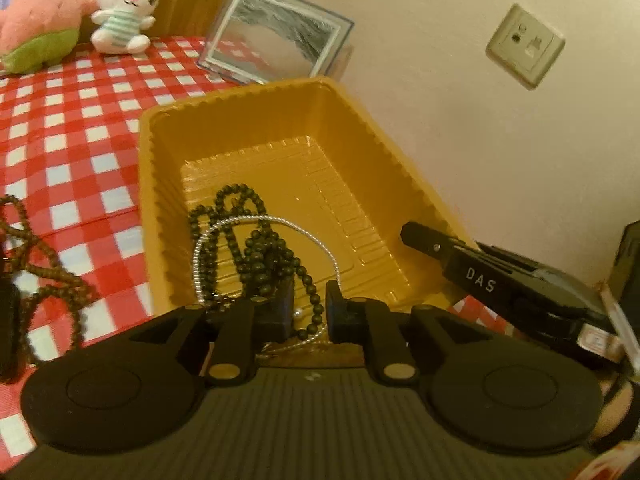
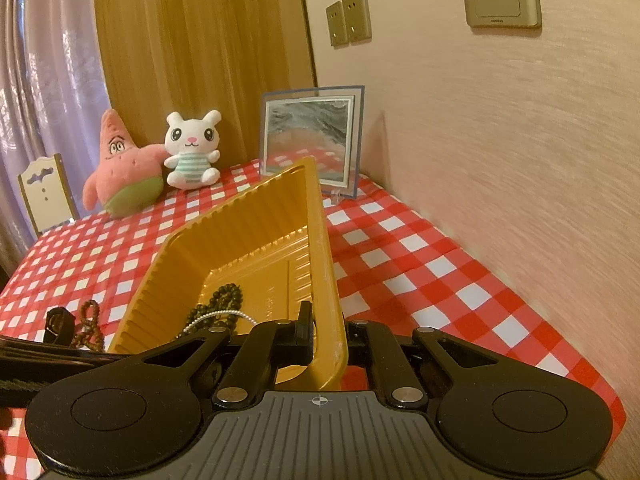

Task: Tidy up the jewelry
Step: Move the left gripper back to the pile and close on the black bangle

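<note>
Golden-yellow ribbed plastic tray [image 1: 280, 120] occupying the centre of the left wrist view, resting on a red-and-white checked tablecloth [image 1: 80, 128]. On the tray floor, toward 7 o'clock, lie a dark green beaded necklace [image 1: 256, 248] and a thin silver chain [image 1: 208, 240], the chain looping across the beads. At 6 o'clock the left gripper [image 1: 308, 312] hangs over the near rim, its jaws standing narrowly apart; strands of bead and chain pass through the gap, and the pads do not visibly press on them. Outside the tray, at 9 o'clock, a brown beaded necklace [image 1: 44, 264] lies on the cloth. At 3 o'clock the right gripper [image 1: 416, 236] reaches the tray's right rim.

Right wrist view: the right gripper [image 2: 326, 340] is closed on the tray's side wall [image 2: 324, 280], one finger [image 2: 305, 332] inside and the other outside the rim. The dark green beads [image 2: 226, 298] and silver chain [image 2: 224, 314] show within the tray at 7 o'clock of the frame centre; the brown beads [image 2: 90, 324] lie at 9 o'clock. Toward 11 o'clock sit a pink star-shaped plush toy [image 2: 124, 172] and a white rabbit plush toy [image 2: 192, 148], touching; at 12 o'clock stands a clear-framed picture [image 2: 312, 136] near the wall.
</note>
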A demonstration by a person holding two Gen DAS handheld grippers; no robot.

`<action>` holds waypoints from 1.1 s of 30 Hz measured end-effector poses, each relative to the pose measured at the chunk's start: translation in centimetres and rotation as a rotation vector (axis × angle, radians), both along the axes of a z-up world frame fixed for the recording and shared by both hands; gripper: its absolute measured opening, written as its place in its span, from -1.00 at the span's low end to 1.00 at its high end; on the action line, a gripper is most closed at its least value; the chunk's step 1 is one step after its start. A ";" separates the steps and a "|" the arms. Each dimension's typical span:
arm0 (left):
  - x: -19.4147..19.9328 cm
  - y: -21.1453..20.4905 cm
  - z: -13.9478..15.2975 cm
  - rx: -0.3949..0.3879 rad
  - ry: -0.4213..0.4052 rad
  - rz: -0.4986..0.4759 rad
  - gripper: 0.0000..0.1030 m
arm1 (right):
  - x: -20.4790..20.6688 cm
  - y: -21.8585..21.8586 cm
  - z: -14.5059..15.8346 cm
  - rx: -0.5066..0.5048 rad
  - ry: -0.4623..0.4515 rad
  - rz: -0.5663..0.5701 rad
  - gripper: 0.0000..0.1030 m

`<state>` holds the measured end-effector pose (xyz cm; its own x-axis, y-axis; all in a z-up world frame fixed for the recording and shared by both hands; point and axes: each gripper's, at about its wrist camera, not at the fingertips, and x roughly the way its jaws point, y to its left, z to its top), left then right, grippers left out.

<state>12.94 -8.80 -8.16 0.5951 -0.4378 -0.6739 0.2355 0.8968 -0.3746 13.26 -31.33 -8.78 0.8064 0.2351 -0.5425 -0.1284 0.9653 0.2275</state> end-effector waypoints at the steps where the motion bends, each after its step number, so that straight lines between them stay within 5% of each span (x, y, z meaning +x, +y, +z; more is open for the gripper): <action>1: -0.3 0.6 0.3 -0.002 -0.007 0.012 -0.74 | 0.0 0.0 0.0 0.000 0.000 0.000 -0.87; 5: -2.1 3.9 1.1 0.011 -0.024 0.099 -0.74 | 0.0 0.0 -0.1 0.002 0.003 -0.002 -0.87; 17: -6.3 13.5 -0.7 0.263 0.048 0.443 -0.74 | 0.1 -0.1 -0.2 0.003 0.004 -0.003 -0.87; 33: -4.4 13.2 -1.6 0.371 -0.012 0.378 -0.74 | 0.1 0.7 -0.3 -0.042 -0.014 -0.025 -0.88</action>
